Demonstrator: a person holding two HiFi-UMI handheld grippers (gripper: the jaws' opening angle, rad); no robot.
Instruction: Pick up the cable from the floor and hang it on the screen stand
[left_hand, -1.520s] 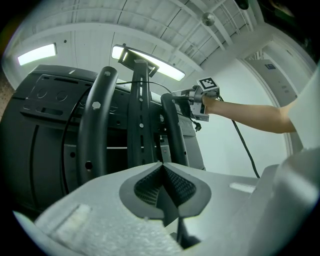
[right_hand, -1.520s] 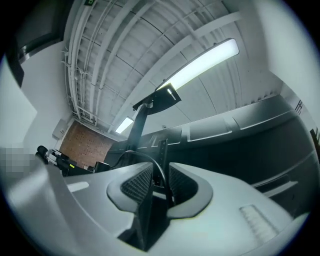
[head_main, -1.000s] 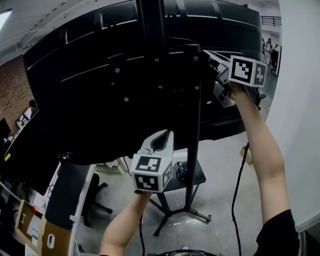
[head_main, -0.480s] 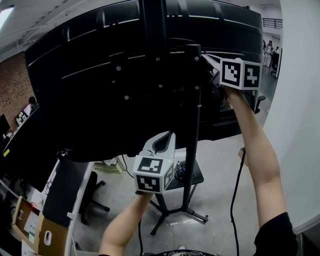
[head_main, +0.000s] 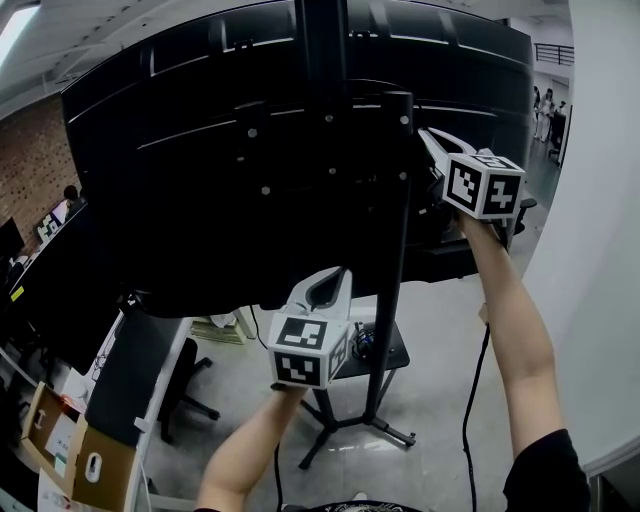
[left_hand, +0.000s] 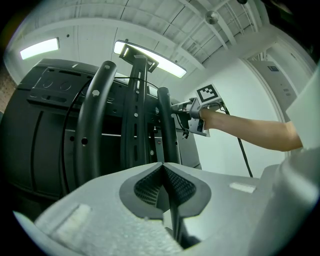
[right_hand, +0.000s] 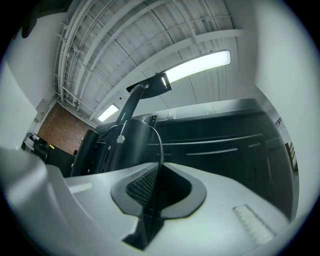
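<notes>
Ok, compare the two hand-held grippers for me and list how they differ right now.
The right hand-held gripper is up at the back of the screen; the left hand-held gripper sits lower, beside the stand pole. The right one has the thin black cable between its jaws, which have just been opening slightly; the left one's jaws are together on nothing. Both face the stand.

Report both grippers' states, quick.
Left gripper: closed, nothing between its jaws.
Right gripper: closed on the cable, though its jaws have just been opening slightly.
</notes>
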